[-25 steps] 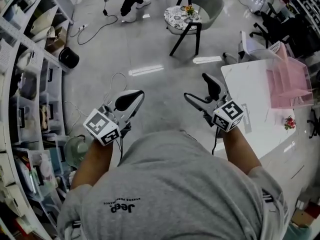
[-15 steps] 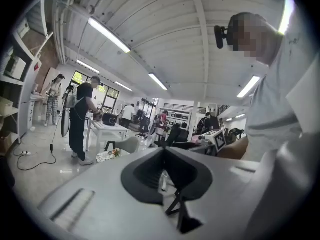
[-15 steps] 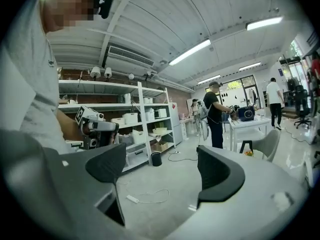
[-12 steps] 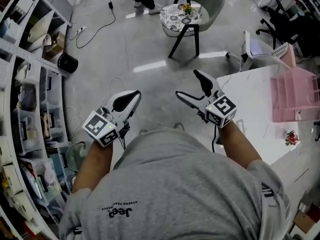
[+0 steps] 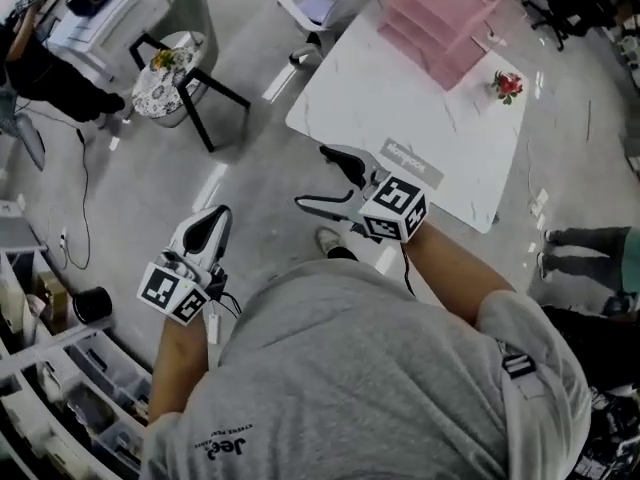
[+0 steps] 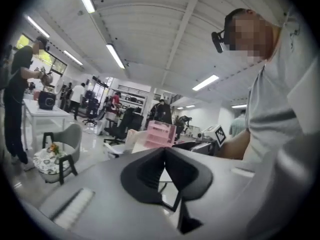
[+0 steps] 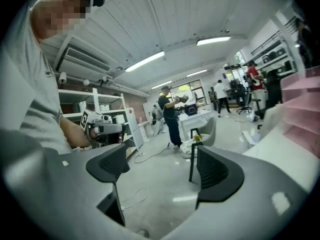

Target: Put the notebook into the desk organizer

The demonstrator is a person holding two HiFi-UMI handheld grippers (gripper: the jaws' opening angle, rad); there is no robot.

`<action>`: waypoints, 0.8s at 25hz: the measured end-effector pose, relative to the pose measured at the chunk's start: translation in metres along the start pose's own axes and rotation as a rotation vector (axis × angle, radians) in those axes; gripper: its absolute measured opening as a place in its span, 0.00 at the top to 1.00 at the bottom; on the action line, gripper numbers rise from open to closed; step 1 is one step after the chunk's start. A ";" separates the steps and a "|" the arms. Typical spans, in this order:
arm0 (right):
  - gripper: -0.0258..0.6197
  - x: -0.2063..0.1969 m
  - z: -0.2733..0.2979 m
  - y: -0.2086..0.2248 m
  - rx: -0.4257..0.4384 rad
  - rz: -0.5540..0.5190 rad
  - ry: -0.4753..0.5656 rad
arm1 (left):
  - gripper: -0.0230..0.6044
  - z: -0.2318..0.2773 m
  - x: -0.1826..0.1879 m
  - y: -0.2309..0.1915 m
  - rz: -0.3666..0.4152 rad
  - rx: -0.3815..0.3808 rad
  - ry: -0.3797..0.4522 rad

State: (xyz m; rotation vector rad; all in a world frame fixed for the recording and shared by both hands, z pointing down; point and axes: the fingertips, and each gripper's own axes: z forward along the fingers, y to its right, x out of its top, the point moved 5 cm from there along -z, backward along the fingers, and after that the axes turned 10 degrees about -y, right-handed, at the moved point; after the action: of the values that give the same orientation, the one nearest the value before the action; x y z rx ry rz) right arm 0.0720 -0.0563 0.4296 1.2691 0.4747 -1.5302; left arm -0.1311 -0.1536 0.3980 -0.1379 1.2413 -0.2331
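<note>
A pink desk organizer (image 5: pixel 445 16) stands at the far end of a white table (image 5: pixel 450 118); it also shows in the left gripper view (image 6: pixel 161 134) and at the edge of the right gripper view (image 7: pixel 302 109). I cannot make out a notebook for sure. My right gripper (image 5: pixel 315 178) is open and holds nothing, hanging just off the table's near-left corner. Lower left, over the floor, my left gripper (image 5: pixel 210 226) is shut with nothing in it (image 6: pixel 164 170). The right gripper view shows its two pads wide apart (image 7: pixel 160 171).
A small red flower (image 5: pixel 508 85) and a grey label (image 5: pixel 412 163) lie on the table. A white chair (image 5: pixel 320 10) with a flat pale item stands beyond the table's left side. A grey chair with a patterned cushion (image 5: pixel 165 63) is on the left. People stand around the room.
The head view has swung right, so the table and pink organizer now lie ahead. The right gripper is now close to the table's corner. Both grippers keep their states.
</note>
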 end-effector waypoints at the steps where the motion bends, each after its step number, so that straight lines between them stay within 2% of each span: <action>1: 0.30 -0.010 -0.021 0.009 -0.042 0.033 0.004 | 0.87 0.020 0.003 0.008 0.015 -0.046 -0.009; 4: 0.30 -0.045 -0.081 0.033 -0.166 0.149 0.020 | 0.87 0.076 0.010 0.032 0.054 -0.180 -0.039; 8: 0.30 -0.101 -0.156 0.058 -0.300 0.370 0.054 | 0.87 0.144 0.017 0.064 0.089 -0.331 -0.081; 14: 0.31 -0.207 -0.235 0.091 -0.444 0.724 0.030 | 0.87 0.229 0.003 0.110 0.132 -0.496 -0.163; 17: 0.31 -0.255 -0.247 0.103 -0.454 0.900 0.022 | 0.87 0.258 -0.011 0.124 0.139 -0.544 -0.211; 20: 0.31 -0.292 -0.241 0.115 -0.383 1.076 0.043 | 0.87 0.278 -0.026 0.130 0.127 -0.566 -0.254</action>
State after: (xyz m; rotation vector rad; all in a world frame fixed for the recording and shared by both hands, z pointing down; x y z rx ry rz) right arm 0.2552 0.2281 0.6351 0.9771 0.0491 -0.4727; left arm 0.1372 -0.0273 0.4811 -0.5579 1.0300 0.2466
